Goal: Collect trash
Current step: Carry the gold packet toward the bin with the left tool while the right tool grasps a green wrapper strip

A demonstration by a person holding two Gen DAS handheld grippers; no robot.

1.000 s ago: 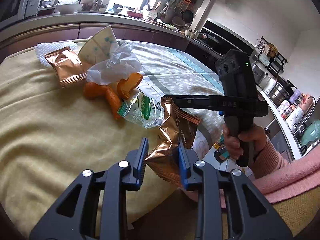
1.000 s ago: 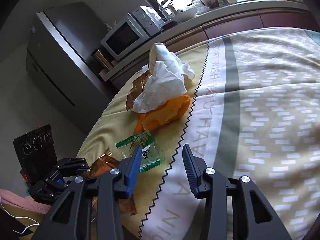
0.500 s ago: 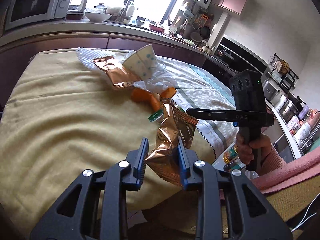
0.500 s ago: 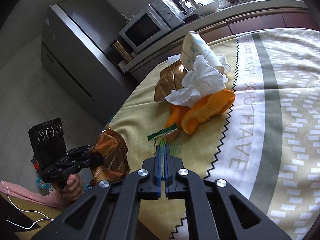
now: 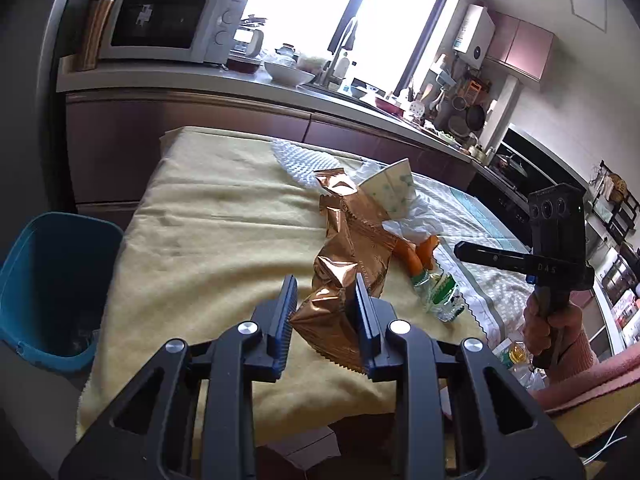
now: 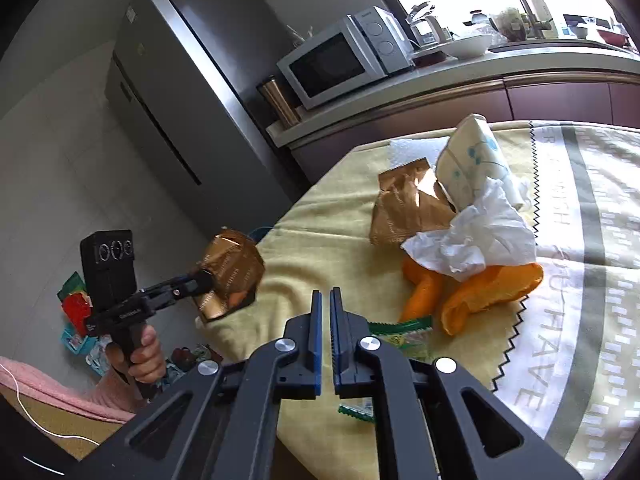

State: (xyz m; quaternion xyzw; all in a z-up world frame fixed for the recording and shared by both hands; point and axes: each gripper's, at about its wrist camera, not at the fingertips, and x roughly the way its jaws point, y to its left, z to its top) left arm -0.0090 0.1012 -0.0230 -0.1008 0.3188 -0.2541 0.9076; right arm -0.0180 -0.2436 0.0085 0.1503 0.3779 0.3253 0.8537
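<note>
My left gripper (image 5: 325, 300) is shut on a crumpled copper foil wrapper (image 5: 344, 276) and holds it above the table's near-left edge; it also shows in the right wrist view (image 6: 230, 270). My right gripper (image 6: 325, 316) has its jaws nearly together with nothing between them, just above a green-and-clear wrapper (image 6: 404, 336) that lies on the yellow cloth (image 5: 224, 232). Further back lie orange peels (image 6: 480, 292), a crumpled white tissue (image 6: 476, 240), a paper cup (image 6: 468, 160) and a second copper wrapper (image 6: 404, 208).
A blue bin (image 5: 48, 288) stands on the floor left of the table. A counter with a microwave (image 5: 160, 24) runs behind. A fridge (image 6: 188, 92) stands at the far left. Packets litter the floor (image 6: 76, 312).
My left gripper has carried the copper wrapper back and left, bringing the blue bin into view. My right gripper shut from open a second ago; the green wrapper stays on the cloth.
</note>
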